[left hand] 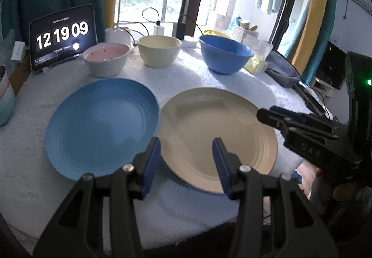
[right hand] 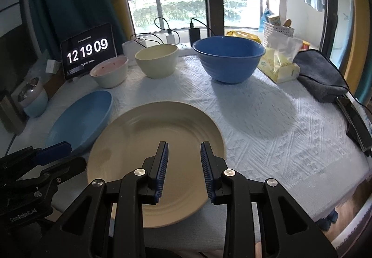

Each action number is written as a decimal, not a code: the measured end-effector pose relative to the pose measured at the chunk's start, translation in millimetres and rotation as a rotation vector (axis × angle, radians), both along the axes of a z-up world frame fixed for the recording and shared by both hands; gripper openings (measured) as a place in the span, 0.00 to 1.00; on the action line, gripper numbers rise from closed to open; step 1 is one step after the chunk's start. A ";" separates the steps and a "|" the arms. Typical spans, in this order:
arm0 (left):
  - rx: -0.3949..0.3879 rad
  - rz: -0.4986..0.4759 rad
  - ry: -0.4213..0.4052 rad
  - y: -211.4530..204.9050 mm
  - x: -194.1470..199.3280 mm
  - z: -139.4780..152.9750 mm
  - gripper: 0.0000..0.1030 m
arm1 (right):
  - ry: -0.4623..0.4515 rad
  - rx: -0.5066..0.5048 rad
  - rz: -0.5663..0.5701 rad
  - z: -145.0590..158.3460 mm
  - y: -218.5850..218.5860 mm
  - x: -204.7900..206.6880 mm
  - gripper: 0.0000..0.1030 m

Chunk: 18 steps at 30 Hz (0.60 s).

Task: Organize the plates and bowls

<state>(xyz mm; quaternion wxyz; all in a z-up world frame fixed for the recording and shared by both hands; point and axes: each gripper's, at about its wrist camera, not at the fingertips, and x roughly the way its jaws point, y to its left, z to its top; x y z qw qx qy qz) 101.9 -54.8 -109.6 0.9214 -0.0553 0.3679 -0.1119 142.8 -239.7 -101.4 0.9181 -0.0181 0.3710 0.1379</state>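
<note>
A cream plate [left hand: 218,137] [right hand: 158,141] lies near the table's front edge, and a light blue plate [left hand: 102,125] [right hand: 81,118] sits just left of it. Behind them a pink bowl [left hand: 107,60] [right hand: 109,70], a cream bowl [left hand: 159,51] [right hand: 157,60] and a big blue bowl [left hand: 224,54] [right hand: 229,58] stand in a row. My left gripper [left hand: 187,160] [right hand: 53,153] hovers open over the cream plate's left rim. The right gripper [right hand: 184,165] [left hand: 274,116] is open above that plate's near right part. Neither holds anything.
A tablet showing a clock [left hand: 62,37] leans at the back left, with chargers and cables [right hand: 172,34] along the window sill. A yellow tissue pack [right hand: 279,67], a grey cloth [right hand: 320,74] and a dark device [right hand: 355,123] line the right side. A pink-blue pot [right hand: 34,99] stands far left.
</note>
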 end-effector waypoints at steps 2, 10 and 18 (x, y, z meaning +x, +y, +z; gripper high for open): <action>0.000 0.012 -0.011 4.3 -0.5 2.3 0.47 | -0.004 -0.003 0.009 1.7 4.0 0.0 0.30; -0.011 0.076 -0.036 27.9 -0.8 5.9 0.48 | -0.009 -0.015 0.034 4.8 21.7 2.1 0.30; -0.021 0.119 -0.043 47.8 -1.3 3.7 0.48 | -0.012 -0.031 0.067 6.6 42.7 5.3 0.30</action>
